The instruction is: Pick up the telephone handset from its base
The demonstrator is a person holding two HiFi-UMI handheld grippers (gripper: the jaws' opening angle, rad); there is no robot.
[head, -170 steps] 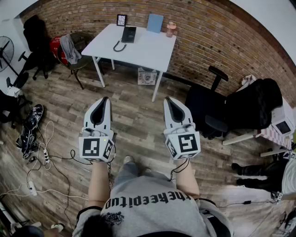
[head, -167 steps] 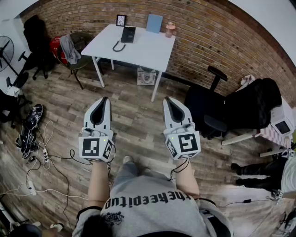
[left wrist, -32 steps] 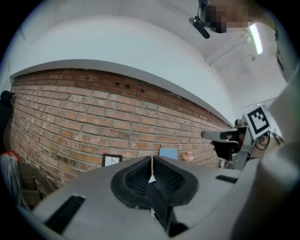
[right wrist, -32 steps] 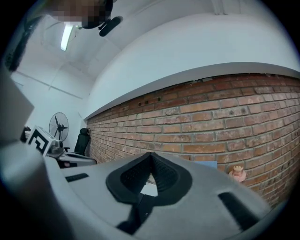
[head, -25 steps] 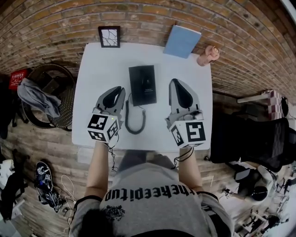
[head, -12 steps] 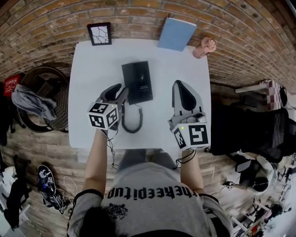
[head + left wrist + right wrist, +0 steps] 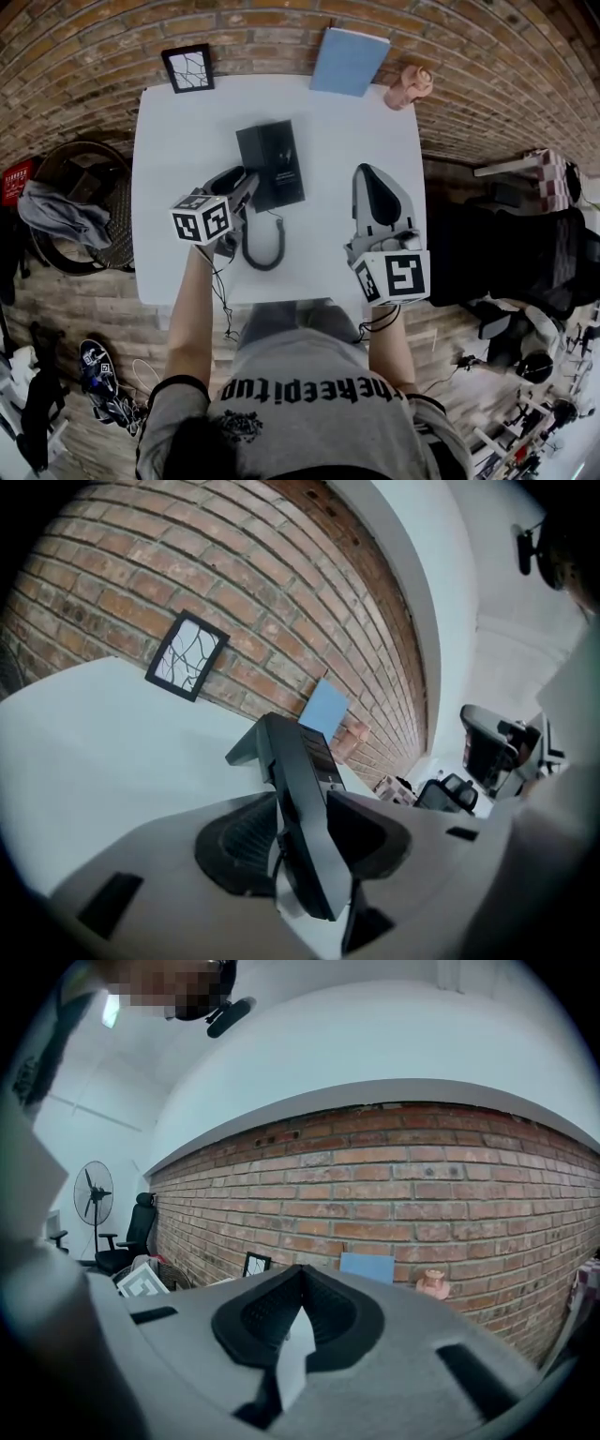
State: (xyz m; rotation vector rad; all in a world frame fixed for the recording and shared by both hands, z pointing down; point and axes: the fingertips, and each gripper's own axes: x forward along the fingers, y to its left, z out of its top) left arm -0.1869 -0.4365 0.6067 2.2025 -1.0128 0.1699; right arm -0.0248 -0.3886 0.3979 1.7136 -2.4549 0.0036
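Two claws, two states: my left claw (image 7: 298,808) pinches the black handset (image 7: 292,761) where it lies along the base (image 7: 284,161) on the desk (image 7: 361,141). My right claw (image 7: 300,1283) is pressed together, empty. The handset looks rigid, light and slick, so I'd grip mid-shaft and mind the cord (image 7: 263,251).

In the head view, the near left corner of the telephone (image 7: 278,157) and the upper end of the coiled cord (image 7: 265,253) are covered by the left gripper (image 7: 244,180). In the left gripper view, the lower end of the handset (image 7: 298,789) is hidden between the jaws, and the key labels cannot be read. In the right gripper view, the lower edges of the picture frame (image 7: 255,1263) and the blue board (image 7: 367,1267) are covered by the right gripper (image 7: 300,1274). The small pink object (image 7: 433,1283) cannot be identified.
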